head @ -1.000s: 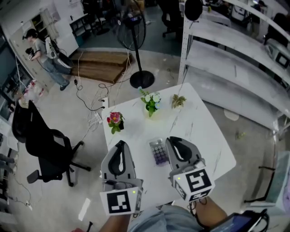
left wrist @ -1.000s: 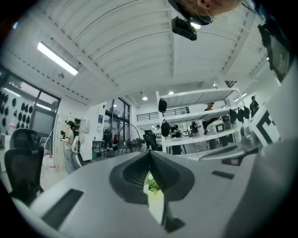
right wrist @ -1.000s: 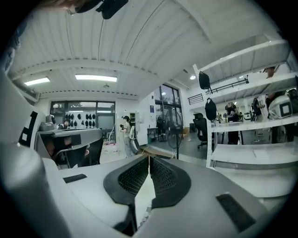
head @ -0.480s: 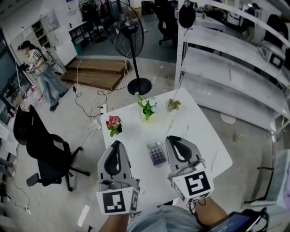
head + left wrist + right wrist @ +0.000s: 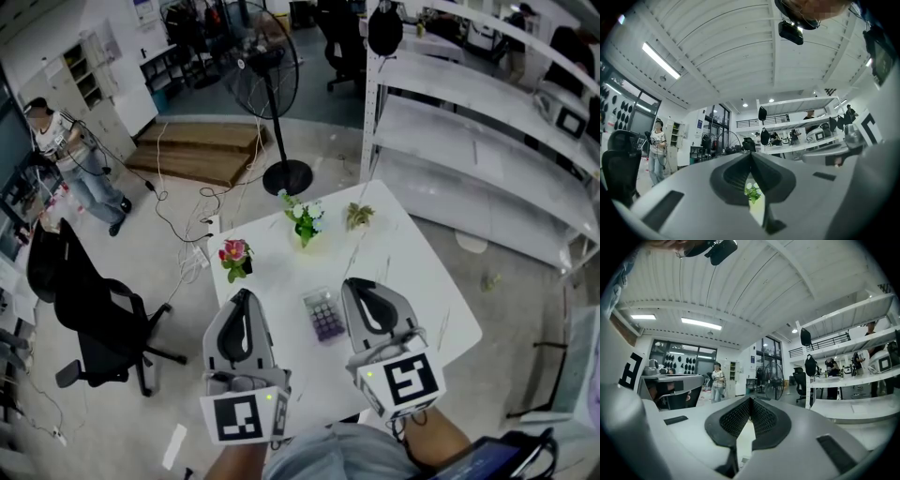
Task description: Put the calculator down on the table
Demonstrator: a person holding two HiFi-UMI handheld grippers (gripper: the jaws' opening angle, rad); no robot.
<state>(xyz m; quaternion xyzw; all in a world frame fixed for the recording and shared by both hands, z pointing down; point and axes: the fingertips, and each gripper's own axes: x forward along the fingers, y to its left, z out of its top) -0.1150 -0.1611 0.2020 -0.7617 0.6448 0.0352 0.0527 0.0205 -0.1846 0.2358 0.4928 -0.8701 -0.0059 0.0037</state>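
Since the calculator (image 5: 324, 314) already lies flat on the white bench (image 5: 412, 272) with nothing gripping it, the put-down reads as done. Left to right: a black office chair (image 5: 94, 309) stands on the floor well off the bench. The left tongs (image 5: 246, 298) hover over the near-left part of the bench. Their tips are clenched together with nothing between them, and their own view shows only a slit below the tips, with green leaves beyond. A small pot of pink flowers (image 5: 235, 255) stands further back on the left side. The calculator sits keys up in the near middle, between the two tongs, close to each but apart from both. A white-flowered plant (image 5: 302, 217) and a smaller dry plant (image 5: 357, 217) stand near the far edge. The right tongs (image 5: 361, 287) are just right of the calculator, also clenched and empty, pads meeting at the tips in their own view. White shelving (image 5: 469, 122) runs along the right. Judgement: nothing is left of the task except perhaps drawing both tongs back, and the calculator looks stable, well in from the bench edge.
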